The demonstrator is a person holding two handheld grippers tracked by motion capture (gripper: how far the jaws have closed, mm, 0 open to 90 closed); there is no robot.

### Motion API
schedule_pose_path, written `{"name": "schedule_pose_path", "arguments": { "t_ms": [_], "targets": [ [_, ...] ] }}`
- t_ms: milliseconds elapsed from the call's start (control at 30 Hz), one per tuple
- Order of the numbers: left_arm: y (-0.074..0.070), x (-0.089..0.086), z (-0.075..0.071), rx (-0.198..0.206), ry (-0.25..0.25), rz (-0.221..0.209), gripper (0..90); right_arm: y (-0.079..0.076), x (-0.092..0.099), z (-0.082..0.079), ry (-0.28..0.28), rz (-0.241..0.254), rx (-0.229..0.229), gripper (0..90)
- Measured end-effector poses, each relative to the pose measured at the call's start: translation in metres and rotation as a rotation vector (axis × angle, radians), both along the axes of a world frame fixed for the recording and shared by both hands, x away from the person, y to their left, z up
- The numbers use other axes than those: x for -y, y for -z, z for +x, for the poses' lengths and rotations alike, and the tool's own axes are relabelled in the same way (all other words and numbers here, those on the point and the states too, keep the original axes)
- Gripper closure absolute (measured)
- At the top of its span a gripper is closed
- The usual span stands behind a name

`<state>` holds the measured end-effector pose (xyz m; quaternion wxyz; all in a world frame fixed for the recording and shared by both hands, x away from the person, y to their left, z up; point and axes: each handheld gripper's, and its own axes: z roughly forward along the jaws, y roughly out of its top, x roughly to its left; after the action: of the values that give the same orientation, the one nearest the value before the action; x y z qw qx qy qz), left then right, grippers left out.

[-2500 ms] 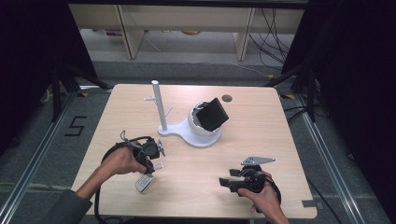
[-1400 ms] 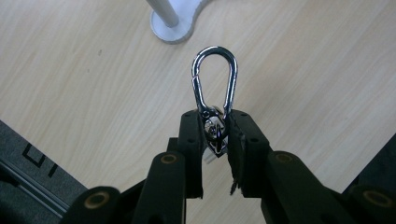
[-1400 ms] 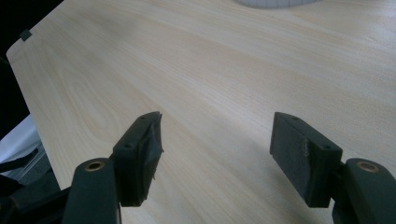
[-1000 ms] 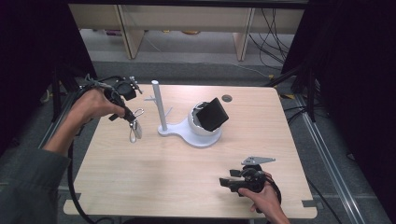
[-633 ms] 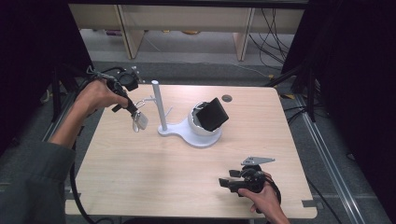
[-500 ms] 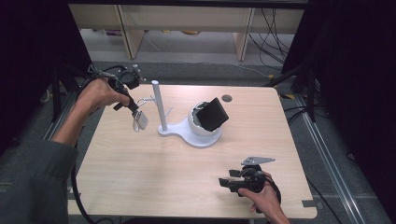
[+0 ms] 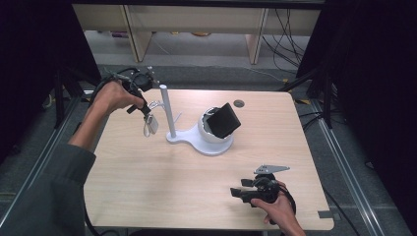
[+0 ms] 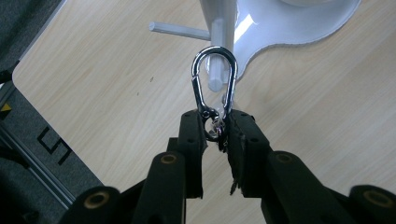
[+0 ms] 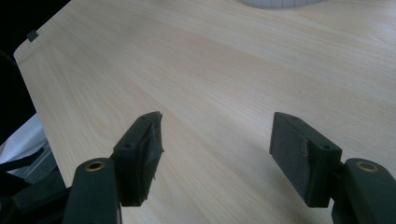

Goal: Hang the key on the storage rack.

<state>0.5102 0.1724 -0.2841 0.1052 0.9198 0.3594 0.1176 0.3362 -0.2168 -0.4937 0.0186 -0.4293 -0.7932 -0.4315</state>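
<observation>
L tool is closed down on the bottom end of a carabiner, pads pinching the small ring and key bits there; the clip's loop sticks out past the tips. In the high view the L tool is up beside the white stand, w/ a tag dangling below it. The carabiner is just at the stand's post, its loop right in front of a short peg that juts from the post; can't tell if the loop is on the peg yet or only lined up w/ it. A second peg sticks out sideways, farther off.

R tool is wide open, nothing between the pads, hovering low over the desk, well apart from the stand, at the near side.

Handling, as I judge it: carabiner is light, stiff, polished metal, so slick; it may swivel or slip in the pads if nudged against the peg. Grip at the bottom end is the right spot, leaves the loop free to go over the peg. Hanging bits are loose and will swing, so move slow. Stand looks light plastic, could shift if the post is bumped; the round base w/ a black block on it likely adds some weight.
</observation>
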Motion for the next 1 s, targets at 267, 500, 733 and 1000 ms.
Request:
{"name": "schedule_pose_path", "arguments": {
  "t_ms": [267,500,733,1000],
  "targets": [
    [0.007,0.007,0.006,0.000,0.009,-0.014,75.2,-0.001,0.000,-0.001,0.010,0.010,0.000,35.1],
    [0.017,0.011,0.009,0.004,0.012,-0.002,75.1,0.000,0.000,0.000,-0.003,0.009,0.013,35.0],
    [0.022,0.014,0.010,0.015,0.028,0.006,74.9,0.000,0.001,0.001,-0.009,0.011,0.026,34.9],
    [0.024,0.017,0.010,0.039,0.042,0.029,71.3,0.000,0.001,0.001,-0.012,0.009,0.028,34.6]
  ]
}}
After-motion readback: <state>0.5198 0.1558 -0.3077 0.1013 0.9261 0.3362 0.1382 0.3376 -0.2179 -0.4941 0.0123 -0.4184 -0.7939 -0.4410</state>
